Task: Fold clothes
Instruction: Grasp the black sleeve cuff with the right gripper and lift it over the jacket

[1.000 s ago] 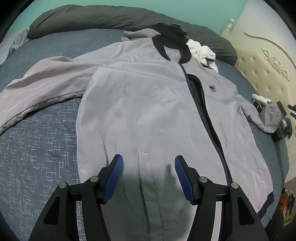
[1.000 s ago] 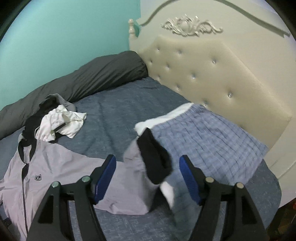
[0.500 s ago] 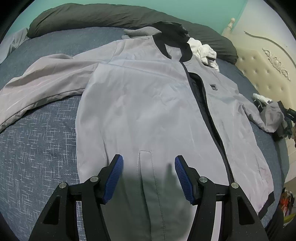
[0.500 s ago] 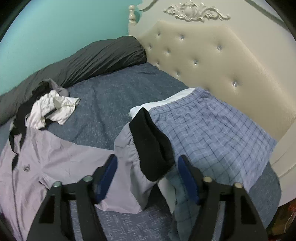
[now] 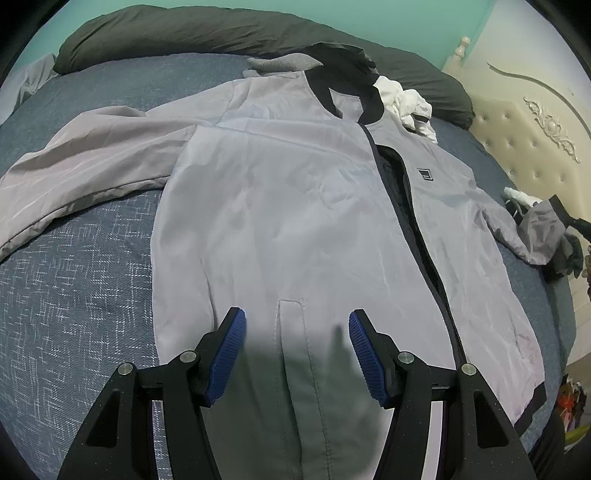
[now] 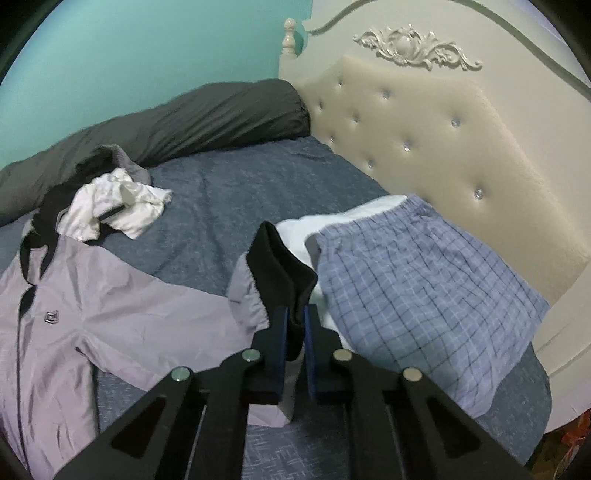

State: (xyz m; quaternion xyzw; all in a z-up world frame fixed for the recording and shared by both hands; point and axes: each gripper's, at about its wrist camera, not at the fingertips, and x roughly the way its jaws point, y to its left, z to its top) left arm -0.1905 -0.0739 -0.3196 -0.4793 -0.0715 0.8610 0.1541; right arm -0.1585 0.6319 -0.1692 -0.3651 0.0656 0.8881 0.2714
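A light grey jacket (image 5: 288,206) with black collar and zip lies front-up, spread over the blue bed (image 5: 74,280). My left gripper (image 5: 295,332) hangs open just above its lower hem by the pocket seam, with nothing between the blue pads. One sleeve stretches out to the left. In the right wrist view the jacket (image 6: 110,317) reaches from the left, and its other sleeve ends in a black cuff (image 6: 280,269). My right gripper (image 6: 294,317) is closing, its pads pressing on the lower part of that black cuff.
Blue checked shorts (image 6: 417,295) lie on a white garment beside the cuff, against the cream tufted headboard (image 6: 436,140). A crumpled white garment (image 6: 114,206) sits by the jacket collar. A dark grey rolled duvet (image 5: 221,29) runs along the teal wall.
My right gripper moved forward and down onto the sleeve end, and its jaws went from wide open to pinched on the black cuff. The left gripper and the jacket body stayed still.
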